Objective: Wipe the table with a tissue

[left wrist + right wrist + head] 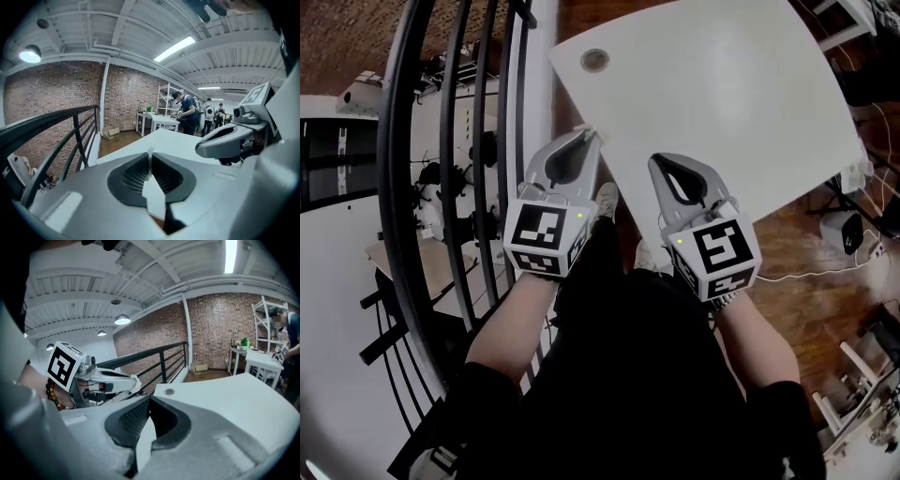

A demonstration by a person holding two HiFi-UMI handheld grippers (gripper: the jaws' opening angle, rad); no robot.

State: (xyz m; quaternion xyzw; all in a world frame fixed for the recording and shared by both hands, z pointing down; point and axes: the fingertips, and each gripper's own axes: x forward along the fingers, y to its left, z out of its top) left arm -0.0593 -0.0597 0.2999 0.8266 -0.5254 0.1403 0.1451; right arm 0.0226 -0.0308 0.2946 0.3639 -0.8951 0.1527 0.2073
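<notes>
A white table fills the upper right of the head view, and no tissue shows in any view. My left gripper is shut at the table's near left edge. A small pale bit sits at its tip and I cannot tell what it is. My right gripper is shut over the table's near edge with nothing between its fingers. In the left gripper view the jaws meet in front of the table. The right gripper view shows its jaws closed, with the left gripper beside them.
A round grommet sits in the table's far left corner. A black metal railing runs close along the left, with a drop to a lower floor beyond. Cables and gear lie on the wooden floor at right. People stand at distant tables.
</notes>
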